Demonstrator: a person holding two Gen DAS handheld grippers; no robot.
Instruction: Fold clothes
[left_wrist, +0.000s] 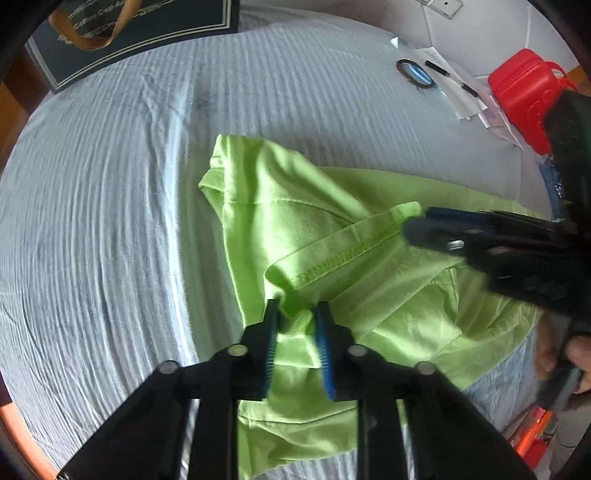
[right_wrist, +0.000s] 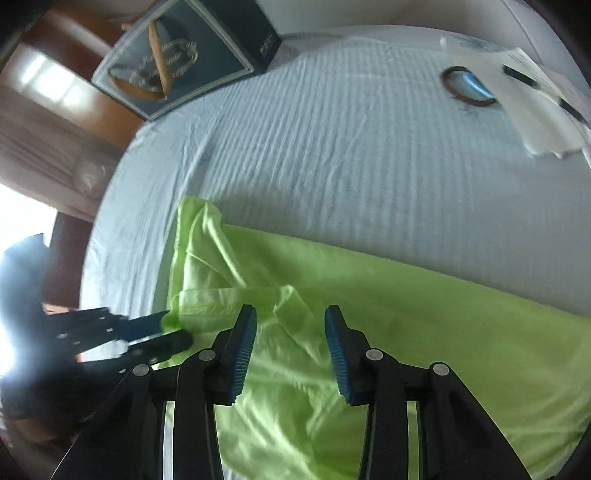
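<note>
Left gripper (left_wrist: 295, 314) up close, jaws narrowed onto a bunched fold of the lime-green shirt (left_wrist: 332, 258) lying on the striped white bed sheet (left_wrist: 110, 184); right gripper (right_wrist: 290, 317) jaws wide over it. Dark bag (left_wrist: 147, 29) reads "Coffee Cup", the rest unreadable.

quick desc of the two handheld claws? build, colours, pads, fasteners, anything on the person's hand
Both match: the left claw and right claw are matte black linkage frames, angular bars joined by round silver pivot pins. Each finger carries a blue ribbed pad on its inner face. No cables or markings visible. Only a bare bit of the hand shows behind the right claw; no sleeve can be made out.
</note>
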